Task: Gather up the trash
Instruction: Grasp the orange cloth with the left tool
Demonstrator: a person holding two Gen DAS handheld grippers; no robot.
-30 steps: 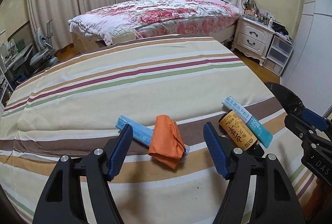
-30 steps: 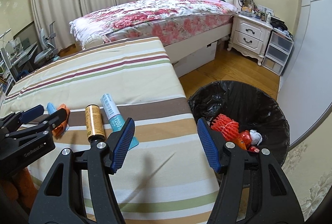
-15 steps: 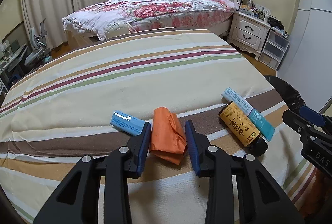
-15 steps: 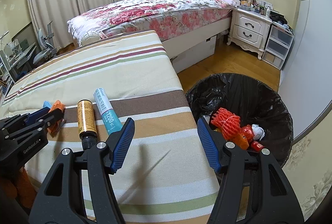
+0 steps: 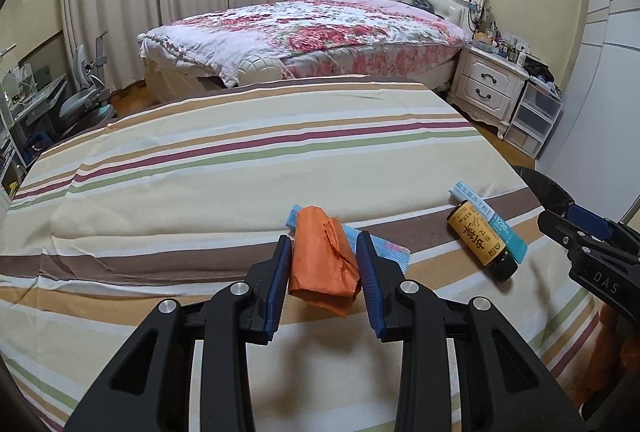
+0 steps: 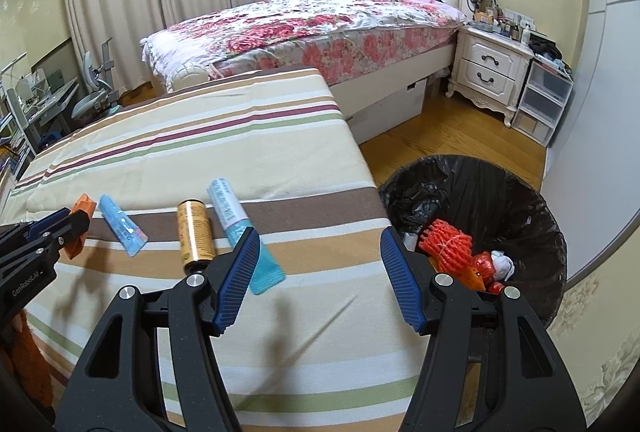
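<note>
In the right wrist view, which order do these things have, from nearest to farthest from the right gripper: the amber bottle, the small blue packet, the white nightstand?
1. Amber bottle: lying on the striped cloth, just left of the right gripper.
2. Small blue packet: farther left on the cloth, near the left gripper.
3. White nightstand: far back right, beside the bed.

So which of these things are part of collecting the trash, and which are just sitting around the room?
Part of the job:
orange wrapper, in the left gripper
blue packet
brown bottle
teal tube
trash bin

Just lying about:
floral bed
nightstand
</note>
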